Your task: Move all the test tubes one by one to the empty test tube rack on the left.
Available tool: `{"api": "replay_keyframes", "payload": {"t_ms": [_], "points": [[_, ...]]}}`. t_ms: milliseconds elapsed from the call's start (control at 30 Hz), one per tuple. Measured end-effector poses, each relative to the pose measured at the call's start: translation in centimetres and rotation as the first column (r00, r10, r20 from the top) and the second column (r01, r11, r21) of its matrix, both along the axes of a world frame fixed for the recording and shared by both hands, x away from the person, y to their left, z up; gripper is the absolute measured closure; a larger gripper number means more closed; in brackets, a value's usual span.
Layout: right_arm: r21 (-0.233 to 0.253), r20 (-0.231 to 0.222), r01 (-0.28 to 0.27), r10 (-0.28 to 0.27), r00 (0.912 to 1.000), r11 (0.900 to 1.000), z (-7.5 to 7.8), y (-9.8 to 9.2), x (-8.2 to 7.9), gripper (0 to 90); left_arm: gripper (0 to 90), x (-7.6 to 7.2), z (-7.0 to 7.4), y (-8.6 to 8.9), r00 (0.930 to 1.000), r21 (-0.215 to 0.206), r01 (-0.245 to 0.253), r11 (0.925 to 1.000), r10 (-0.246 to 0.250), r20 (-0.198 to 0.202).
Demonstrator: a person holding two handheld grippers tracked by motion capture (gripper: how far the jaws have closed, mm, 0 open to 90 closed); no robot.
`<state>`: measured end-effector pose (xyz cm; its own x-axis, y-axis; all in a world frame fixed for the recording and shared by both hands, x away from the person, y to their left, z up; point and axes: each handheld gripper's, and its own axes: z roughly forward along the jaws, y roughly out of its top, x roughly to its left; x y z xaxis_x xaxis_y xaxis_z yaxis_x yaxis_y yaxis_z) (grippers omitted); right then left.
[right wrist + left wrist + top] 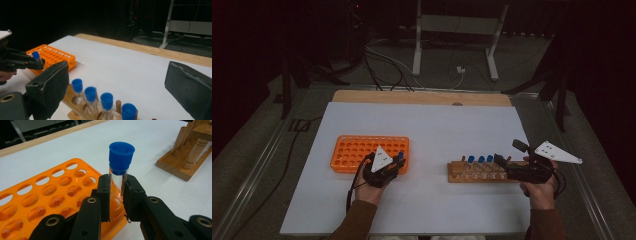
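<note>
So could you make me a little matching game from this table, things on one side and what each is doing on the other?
Things:
1. left gripper
2. right gripper
3. orange rack
4. wooden rack

States:
a. holds several blue-capped tubes
b. open, above the wooden rack
c. shut on one tube
d. rows of bare holes

Pairs: 1-c, 2-b, 3-d, 4-a

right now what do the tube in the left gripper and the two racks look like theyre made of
Tube: clear glass or plastic, see-through; its blue cap looks like matte moulded plastic. Orange rack: glossy moulded plastic, uniform colour, moulded holes. Wooden rack: light brown wood, visible grain and a turned post.
</note>
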<state>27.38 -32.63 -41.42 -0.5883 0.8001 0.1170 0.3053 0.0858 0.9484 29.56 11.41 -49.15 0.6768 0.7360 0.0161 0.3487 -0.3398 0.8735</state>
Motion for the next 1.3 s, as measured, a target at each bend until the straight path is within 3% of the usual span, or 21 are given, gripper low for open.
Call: {"api": "replay_keyframes", "payload": {"t_ms": [167,333,400,567,767,833,967,1100,1300], "points": [[-0.039,-0.003,0.008,-0.008,1.0,0.999,-0.3,0.1,-0.1,5.9,75.8,0.1,0.0,0.3,0.9998,-0.021,-0.007,0.9998,0.007,-0.02],[-0.067,-0.01,0.014,-0.015,0.9998,0.998,-0.7,0.0,-0.1,6.6,63.4,0.0,0.5,1.0,0.9992,-0.089,-0.022,0.9958,0.019,-0.034],[-0.07,-0.021,0.017,-0.019,0.9996,0.997,-1.1,-0.2,0.0,7.3,56.9,-0.2,1.0,1.4,0.9986,-0.104,-0.046,0.9935,0.043,-0.032],[-0.08,-0.077,0.026,-0.032,0.9965,0.996,-2.6,-0.9,0.5,13.0,50.7,-0.6,1.9,2.6,0.9992,-0.16,-0.023,0.9868,0.018,-0.035],[-0.123,-0.114,-0.002,-0.012,0.9934,0.992,-3.5,-0.9,0.8,17.5,29.1,-1.3,2.4,3.7,0.9992,-0.186,-0.039,0.9817,0.036,-0.019],[-0.141,-0.112,-0.001,-0.015,0.9936,0.99,-3.7,-0.8,0.8,22.1,23.0,-1.5,2.6,4.1,0.9987,-0.191,-0.051,0.9803,0.049,-0.014],[-0.159,-0.117,-0.028,0.009,0.9931,0.987,-4.2,-0.9,0.8,44.6,15.3,-1.6,3.0,4.8,0.997,-0.211,-0.077,0.9744,0.077,-0.009],[-0.186,-0.12,-0.038,0.016,0.9927,0.982,-4.8,-0.9,0.8,59.8,8.2,-1.6,3.3,5.2,0.995,-0.234,-0.098,0.9673,0.1,-0.007],[-0.222,-0.096,-0.037,0.016,0.9953,0.974,-5.0,-0.3,0.7,69.8,1.5,-1.4,3.2,5.6,0.9909,-0.226,-0.133,0.965,0.133,-0.016]]}}
